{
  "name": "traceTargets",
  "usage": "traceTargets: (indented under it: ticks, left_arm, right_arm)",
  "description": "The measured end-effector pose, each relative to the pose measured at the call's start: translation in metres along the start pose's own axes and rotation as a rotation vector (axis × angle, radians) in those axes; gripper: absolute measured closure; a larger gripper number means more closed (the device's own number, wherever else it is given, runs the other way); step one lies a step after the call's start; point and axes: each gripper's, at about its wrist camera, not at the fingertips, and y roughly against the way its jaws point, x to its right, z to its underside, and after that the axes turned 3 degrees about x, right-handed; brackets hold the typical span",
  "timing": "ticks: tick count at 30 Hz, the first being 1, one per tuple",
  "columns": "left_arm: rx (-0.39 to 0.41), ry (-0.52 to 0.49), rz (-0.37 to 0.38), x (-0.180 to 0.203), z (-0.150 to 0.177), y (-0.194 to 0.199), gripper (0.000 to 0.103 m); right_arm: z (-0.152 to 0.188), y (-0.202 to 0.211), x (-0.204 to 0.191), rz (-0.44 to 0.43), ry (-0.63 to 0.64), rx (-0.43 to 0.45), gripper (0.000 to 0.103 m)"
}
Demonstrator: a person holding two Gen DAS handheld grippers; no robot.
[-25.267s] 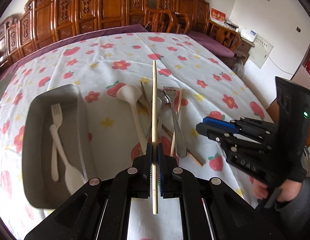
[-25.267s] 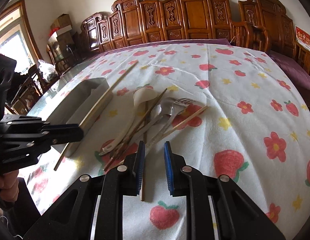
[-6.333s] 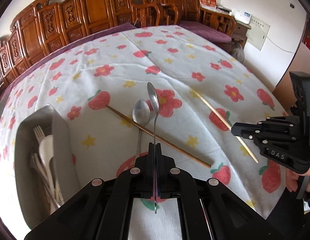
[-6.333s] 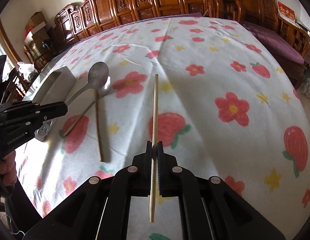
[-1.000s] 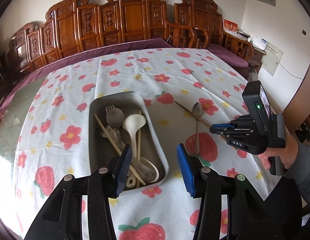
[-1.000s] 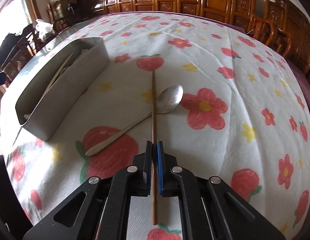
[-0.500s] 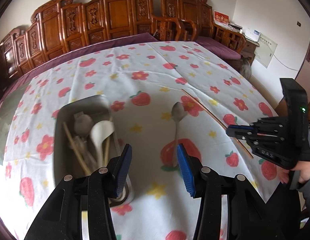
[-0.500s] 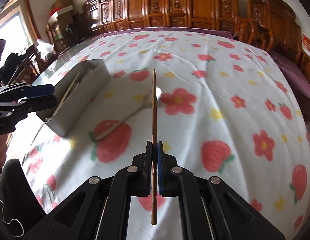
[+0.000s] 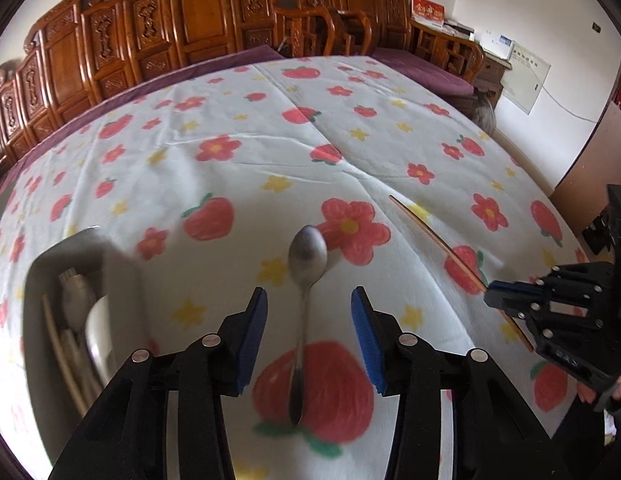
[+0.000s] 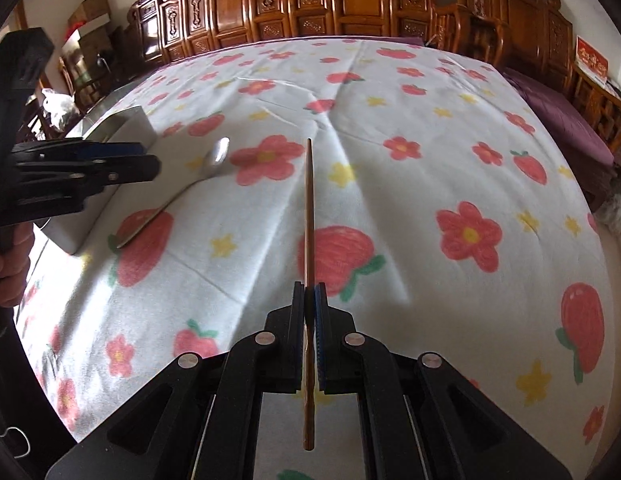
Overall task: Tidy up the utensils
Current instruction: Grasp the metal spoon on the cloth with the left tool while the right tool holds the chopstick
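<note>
A metal spoon (image 9: pixel 306 280) lies on the flowered tablecloth, bowl away from me, handle toward me. My left gripper (image 9: pixel 308 304) is open and empty, its jaws on either side of the spoon's handle, above it. The spoon also shows in the right wrist view (image 10: pixel 198 176). My right gripper (image 10: pixel 309 294) is shut on a brown chopstick (image 10: pixel 309 216) and holds it above the cloth. In the left wrist view the chopstick (image 9: pixel 434 240) sticks out of the right gripper (image 9: pixel 494 290). A grey metal tray (image 9: pixel 122 276) at the left holds several utensils.
The tray's outer wall (image 10: pixel 126 132) shows at the left of the right wrist view, behind the left gripper (image 10: pixel 150 164). Carved wooden chairs (image 9: pixel 198 32) line the table's far side. The table edge drops off at the right (image 9: pixel 550 184).
My left gripper has moved right from the tray and down to the spoon, now straddling its handle. The right gripper, still holding the chopstick, has shifted slightly over the cloth.
</note>
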Motion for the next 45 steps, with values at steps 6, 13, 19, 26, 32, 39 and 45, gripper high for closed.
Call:
traceTargets:
  ticks: [6, 13, 19, 26, 32, 39, 45]
  left_arm:
    - [-0.047, -0.003, -0.013, 0.006, -0.005, -0.034, 0.063]
    - [-0.062, 0.013, -0.033, 0.003, -0.014, -0.056, 0.063]
    - [-0.056, 0.011, -0.054, 0.004, -0.019, -0.06, 0.076]
    - [-0.026, -0.003, -0.037, 0.005, -0.014, -0.042, 0.077]
    - [0.03, 0.006, 0.002, 0.01, -0.011, -0.004, 0.077]
    - [0.085, 0.022, 0.03, 0.012, -0.012, 0.036, 0.077]
    - [0.127, 0.024, 0.024, 0.01, -0.012, 0.065, 0.077]
  right_arm:
    - [0.002, -0.003, 0.008, -0.005, -0.023, -0.009, 0.097]
    - [0.001, -0.003, 0.009, -0.017, -0.034, -0.008, 0.097]
    - [0.001, -0.003, 0.01, -0.02, -0.035, -0.007, 0.097]
    - [-0.002, 0.003, 0.003, -0.022, -0.021, 0.005, 0.097]
    - [-0.016, 0.024, -0.01, -0.025, -0.007, 0.055, 0.097]
    - [-0.026, 0.051, -0.028, -0.027, 0.012, 0.1, 0.097]
    - [-0.03, 0.068, -0.043, -0.029, 0.034, 0.123, 0.097]
